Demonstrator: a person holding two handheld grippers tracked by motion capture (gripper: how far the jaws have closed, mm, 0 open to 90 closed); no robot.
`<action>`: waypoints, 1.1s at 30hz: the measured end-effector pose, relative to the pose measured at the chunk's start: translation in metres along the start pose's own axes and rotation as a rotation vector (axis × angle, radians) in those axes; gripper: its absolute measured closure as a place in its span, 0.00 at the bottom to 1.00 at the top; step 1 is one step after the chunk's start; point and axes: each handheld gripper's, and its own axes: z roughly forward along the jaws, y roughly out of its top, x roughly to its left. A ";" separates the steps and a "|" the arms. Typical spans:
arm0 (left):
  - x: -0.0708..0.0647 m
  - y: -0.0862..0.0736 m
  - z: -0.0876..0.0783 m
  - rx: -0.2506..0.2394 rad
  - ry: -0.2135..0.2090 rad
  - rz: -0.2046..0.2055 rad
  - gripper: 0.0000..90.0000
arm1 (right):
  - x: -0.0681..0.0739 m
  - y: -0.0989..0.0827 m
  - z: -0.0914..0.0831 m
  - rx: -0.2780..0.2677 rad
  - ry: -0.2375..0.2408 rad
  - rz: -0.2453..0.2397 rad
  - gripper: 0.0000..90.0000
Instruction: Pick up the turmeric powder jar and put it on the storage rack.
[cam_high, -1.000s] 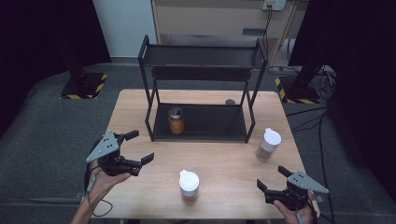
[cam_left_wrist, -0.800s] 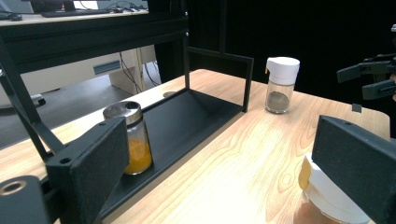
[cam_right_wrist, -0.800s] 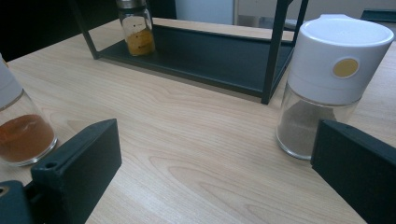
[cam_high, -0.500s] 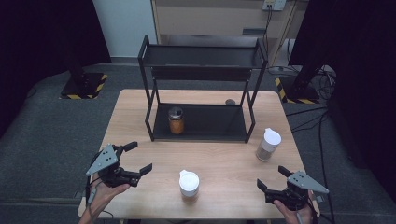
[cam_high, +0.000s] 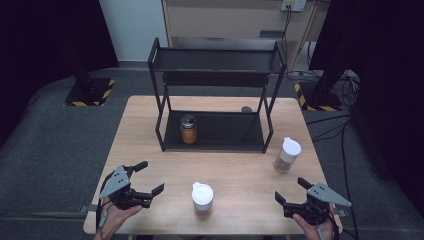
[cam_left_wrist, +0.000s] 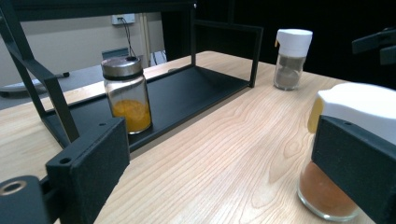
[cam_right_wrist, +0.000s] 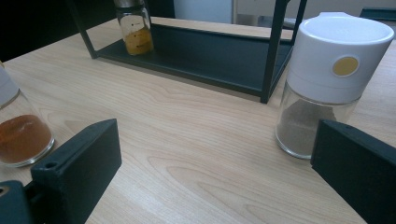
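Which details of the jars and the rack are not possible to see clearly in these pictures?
- Red-powder jar: in the left gripper view, the near black jaw covers its right side.
- Same jar, right gripper view: cut off by the left edge.
- Orange-powder jar: lid cut by the top edge.
- Small dark thing behind the rack, high view: too small to identify.

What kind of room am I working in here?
Probably a lab or recording studio, not a kitchen: black curtains, floor stands with hazard tape, and a lone wooden table holding a black rack.
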 end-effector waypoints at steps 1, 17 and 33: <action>0.000 -0.003 0.000 -0.001 0.000 -0.006 0.04 | 0.000 0.000 0.000 -0.001 -0.001 0.000 0.02; 0.002 -0.026 -0.009 0.019 0.066 -0.022 0.03 | 0.001 0.001 0.001 0.003 -0.004 -0.002 0.02; 0.006 -0.030 -0.013 0.015 0.066 -0.022 0.01 | 0.000 0.000 -0.001 -0.001 0.003 -0.005 0.02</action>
